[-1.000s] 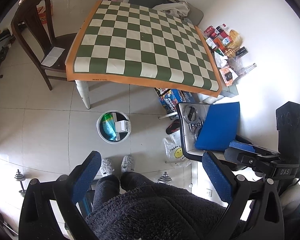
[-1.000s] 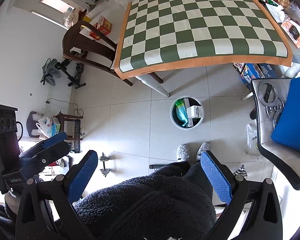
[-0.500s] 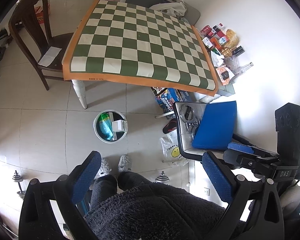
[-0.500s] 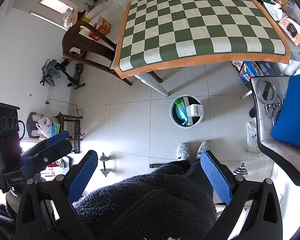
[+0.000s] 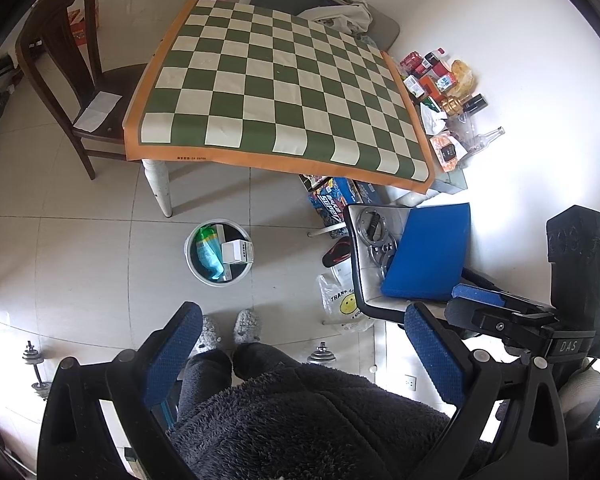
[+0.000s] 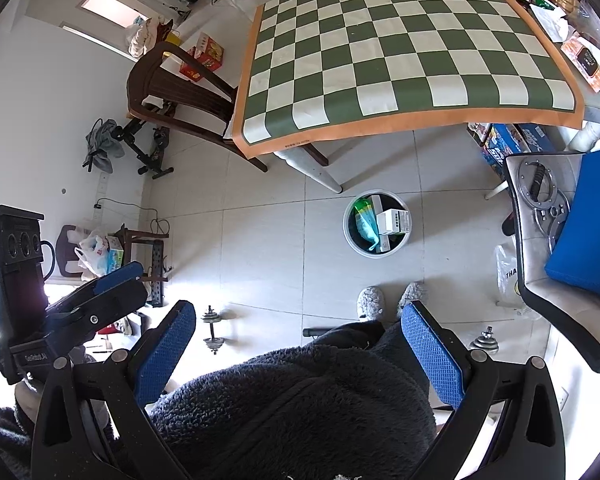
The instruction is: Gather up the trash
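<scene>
Nearest the cameras, left gripper (image 5: 300, 354) and right gripper (image 6: 300, 354) both spread wide, nothing between the blue pads, held above a dark fleece lap and grey slippers (image 5: 247, 325). Just past the feet, round bin (image 5: 192, 266) on the tile floor holds a green bag (image 5: 208, 254) and a white box (image 5: 238, 251). Beyond it, checkered table (image 5: 284, 92), top bare; bottles and packets (image 5: 440, 88) cluttered beside its right edge by the wall.
</scene>
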{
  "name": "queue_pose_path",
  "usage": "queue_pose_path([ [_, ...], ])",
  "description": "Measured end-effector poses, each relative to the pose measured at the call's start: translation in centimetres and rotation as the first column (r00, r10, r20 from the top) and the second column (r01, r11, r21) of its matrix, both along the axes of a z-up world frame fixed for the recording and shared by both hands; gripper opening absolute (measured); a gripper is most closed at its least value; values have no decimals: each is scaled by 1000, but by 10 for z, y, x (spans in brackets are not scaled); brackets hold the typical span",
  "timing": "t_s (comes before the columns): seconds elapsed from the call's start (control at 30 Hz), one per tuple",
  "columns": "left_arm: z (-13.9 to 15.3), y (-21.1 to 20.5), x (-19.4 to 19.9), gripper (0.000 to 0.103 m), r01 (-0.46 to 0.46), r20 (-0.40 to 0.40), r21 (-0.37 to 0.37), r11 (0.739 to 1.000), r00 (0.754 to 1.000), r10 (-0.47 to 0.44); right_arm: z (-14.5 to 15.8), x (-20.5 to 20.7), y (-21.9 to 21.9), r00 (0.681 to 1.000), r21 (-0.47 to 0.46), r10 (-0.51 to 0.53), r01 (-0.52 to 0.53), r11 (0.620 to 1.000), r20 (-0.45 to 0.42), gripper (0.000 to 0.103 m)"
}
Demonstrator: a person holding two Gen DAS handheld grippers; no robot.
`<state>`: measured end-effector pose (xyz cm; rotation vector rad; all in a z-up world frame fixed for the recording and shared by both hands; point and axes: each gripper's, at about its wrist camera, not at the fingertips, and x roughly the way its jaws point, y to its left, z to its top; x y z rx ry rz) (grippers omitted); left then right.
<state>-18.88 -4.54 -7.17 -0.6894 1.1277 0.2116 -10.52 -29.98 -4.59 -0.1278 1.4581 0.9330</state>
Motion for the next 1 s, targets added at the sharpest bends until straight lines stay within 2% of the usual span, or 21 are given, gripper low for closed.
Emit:
queue_pose_path([
  [1.0, 0, 3, 0, 103, 2, 2, -3, 1000, 1000, -2, 1, 2, 6, 1000, -3, -4, 4, 1000, 0, 103],
])
